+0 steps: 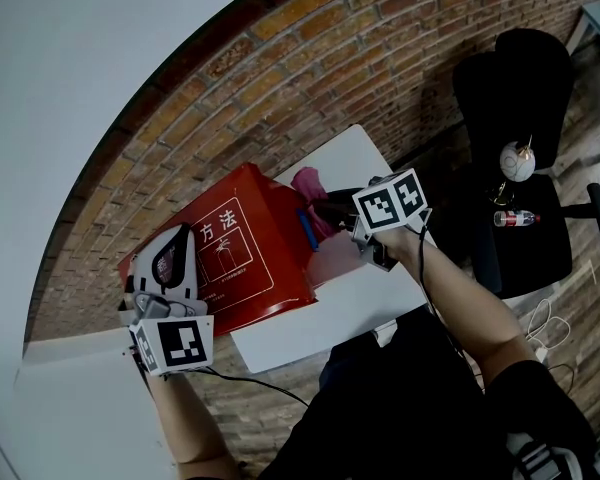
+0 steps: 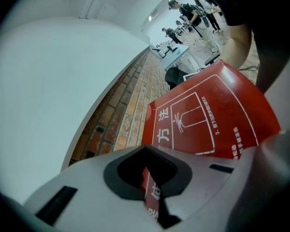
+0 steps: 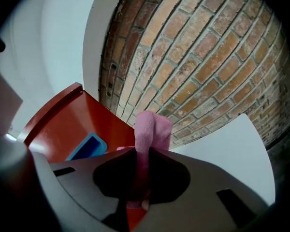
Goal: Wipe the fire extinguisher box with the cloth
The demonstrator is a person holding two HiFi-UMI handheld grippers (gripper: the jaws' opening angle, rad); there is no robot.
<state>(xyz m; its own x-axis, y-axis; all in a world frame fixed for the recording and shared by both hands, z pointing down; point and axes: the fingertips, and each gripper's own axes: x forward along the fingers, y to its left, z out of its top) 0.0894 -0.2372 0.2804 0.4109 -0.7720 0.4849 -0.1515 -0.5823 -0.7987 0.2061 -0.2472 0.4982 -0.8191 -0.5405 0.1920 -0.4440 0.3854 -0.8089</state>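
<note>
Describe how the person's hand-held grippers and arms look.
The left hand-held gripper has a white shell; the right hand-held gripper looks darker grey. Each carries a cube with black-and-white square markers. A thin black cable trails from the left one. Forearms are bare; the right arm has a black short sleeve.

**Looking down at my desk (image 1: 365, 293)**

A red box (image 1: 250, 233) stands on the white desk against the brick wall (image 1: 380, 58). My left tongs (image 1: 178, 253) lie on the box's near left end. My right tongs (image 1: 328, 211) meet a pink cloth (image 1: 308, 181) at its right side. Farther right, a black chair (image 1: 520, 88) carries a bottle (image 1: 515, 218).
</note>
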